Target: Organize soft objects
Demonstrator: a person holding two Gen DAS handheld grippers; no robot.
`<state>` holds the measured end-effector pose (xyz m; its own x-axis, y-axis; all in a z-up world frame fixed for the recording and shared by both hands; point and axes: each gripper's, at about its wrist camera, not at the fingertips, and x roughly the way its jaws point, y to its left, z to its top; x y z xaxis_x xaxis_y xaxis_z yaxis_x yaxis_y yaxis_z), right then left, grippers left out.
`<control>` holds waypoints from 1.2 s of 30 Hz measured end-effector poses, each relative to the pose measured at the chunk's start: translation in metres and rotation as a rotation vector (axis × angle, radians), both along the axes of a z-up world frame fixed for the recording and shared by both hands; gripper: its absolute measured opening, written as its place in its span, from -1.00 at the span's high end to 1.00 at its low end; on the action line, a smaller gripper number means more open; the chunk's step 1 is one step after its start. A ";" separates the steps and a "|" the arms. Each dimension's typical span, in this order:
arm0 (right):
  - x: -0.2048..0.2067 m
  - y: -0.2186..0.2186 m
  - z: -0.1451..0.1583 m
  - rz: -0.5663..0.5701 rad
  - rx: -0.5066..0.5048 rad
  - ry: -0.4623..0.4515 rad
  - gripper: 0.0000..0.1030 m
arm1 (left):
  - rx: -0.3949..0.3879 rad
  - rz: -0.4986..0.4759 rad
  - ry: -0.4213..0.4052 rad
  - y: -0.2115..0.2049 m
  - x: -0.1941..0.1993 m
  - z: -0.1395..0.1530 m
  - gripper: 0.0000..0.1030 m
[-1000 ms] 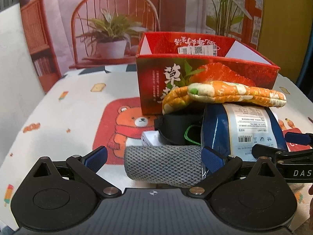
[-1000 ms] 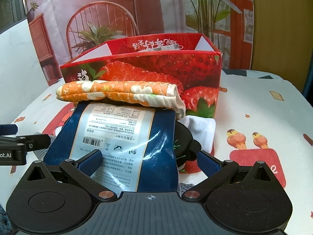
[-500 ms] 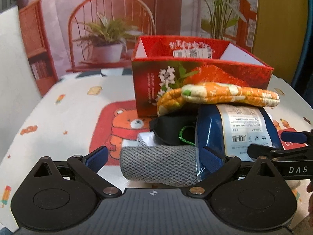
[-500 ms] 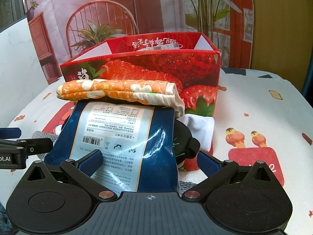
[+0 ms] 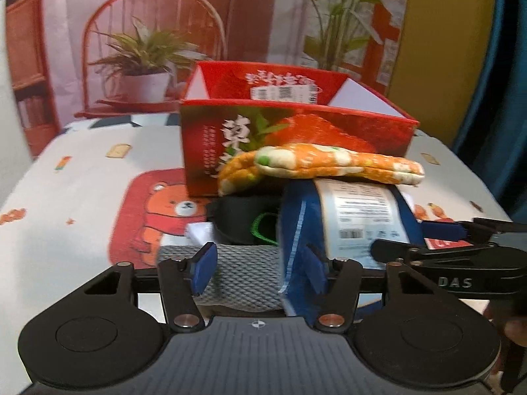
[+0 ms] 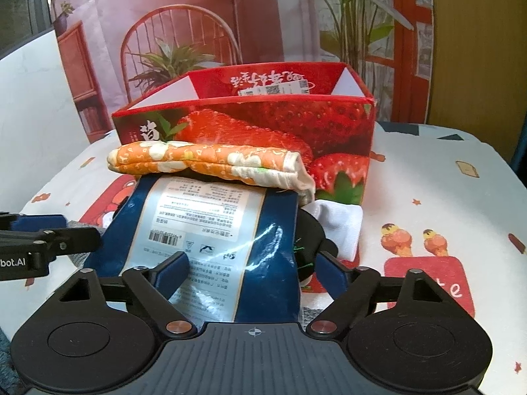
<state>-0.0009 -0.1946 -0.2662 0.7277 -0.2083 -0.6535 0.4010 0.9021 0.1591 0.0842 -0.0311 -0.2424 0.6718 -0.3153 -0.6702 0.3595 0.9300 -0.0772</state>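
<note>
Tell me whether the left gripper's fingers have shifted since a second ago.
Yes. The left gripper is closing: measured against its own black body, both fingers have swung inward, the grey mesh roll between them.

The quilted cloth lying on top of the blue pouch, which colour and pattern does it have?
Orange with white and green blotches; the quilted cloth shows best in the right wrist view.

I see bare tablecloth [image 6: 444, 177] open to the right of the strawberry box [image 6: 263, 131], while its front is blocked by the piled orange mitt [image 6: 204, 161] and blue packet [image 6: 210, 230].
</note>
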 end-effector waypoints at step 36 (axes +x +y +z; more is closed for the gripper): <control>0.014 -0.003 0.046 0.110 0.012 -0.077 -0.13 | -0.167 -0.144 0.012 -0.010 0.021 0.023 0.35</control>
